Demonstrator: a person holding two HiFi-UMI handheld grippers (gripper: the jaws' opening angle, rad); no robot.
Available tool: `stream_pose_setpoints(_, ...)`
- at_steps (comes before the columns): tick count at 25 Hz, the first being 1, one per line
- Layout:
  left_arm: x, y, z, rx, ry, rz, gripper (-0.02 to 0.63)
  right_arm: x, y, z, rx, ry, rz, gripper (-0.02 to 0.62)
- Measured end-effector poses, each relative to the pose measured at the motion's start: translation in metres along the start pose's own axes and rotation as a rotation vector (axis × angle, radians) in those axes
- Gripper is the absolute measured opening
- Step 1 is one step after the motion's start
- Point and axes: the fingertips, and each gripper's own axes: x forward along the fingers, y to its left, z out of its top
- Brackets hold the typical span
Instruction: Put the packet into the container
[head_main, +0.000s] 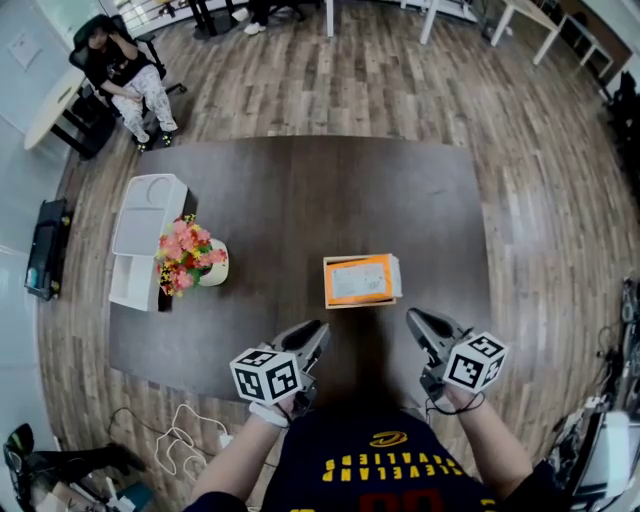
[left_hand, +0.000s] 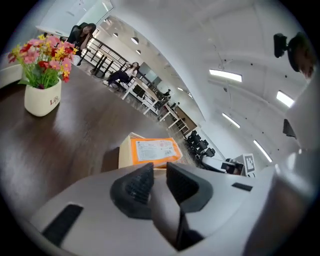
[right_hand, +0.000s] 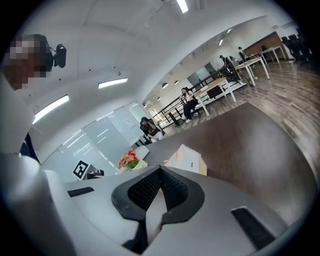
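Two grey hand-held grippers hang over the near edge of the dark brown wooden table (head_main: 300, 190), and neither has touched anything, so I judge the task to be at its approach step. The left gripper (head_main: 312, 335) has its jaws slightly parted with nothing between them. The right gripper (head_main: 420, 322) is clenched on nothing.

The flat orange packet with a white label (head_main: 358, 280) lies at twelve o'clock from both, on top of a pale cream box (head_main: 394, 276). The white open-lidded plastic container (head_main: 150, 205) sits well apart, at about ten o'clock from the packet. Next, a gripper likely needs to open wide, reach forward and pinch a packet edge.

Only the head view shows the container. The left gripper view shows the box under the packet, while the right gripper view catches little more than the box's pale side.
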Motion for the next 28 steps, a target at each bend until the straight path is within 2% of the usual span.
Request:
stream_pose_setpoints(2,-0.006,-0.026,-0.003,0.033,-0.015,-0.046,0.016,-0.005,0.011,-0.008,0.01,0.003,0.01,0.009)
stream_pose_setpoints(3,-0.008,-0.039,-0.004,0.054,-0.02,-0.071,0.0,-0.007,0.017,-0.01,-0.002,0.004,0.008,0.009)
stream_pose_setpoints(9,-0.007,-0.106,0.009,0.205,-0.068,-0.156,0.0,-0.013,0.061,0.005,-0.134,-0.05,0.043,0.009)
stream_pose_setpoints(13,-0.008,-0.13,0.014,0.309,-0.089,-0.165,0.0,-0.02,0.076,0.021,-0.212,-0.114,0.016,0.009)
stream_pose_setpoints(20,-0.015,-0.132,0.016,0.339,-0.119,-0.142,0.0,-0.02,0.092,0.017,-0.221,-0.121,0.032,0.009)
stream_pose_setpoints(28,-0.02,-0.134,0.022,0.367,-0.143,-0.135,0.0,-0.017,0.102,0.023,-0.285,-0.133,0.028,0.009)
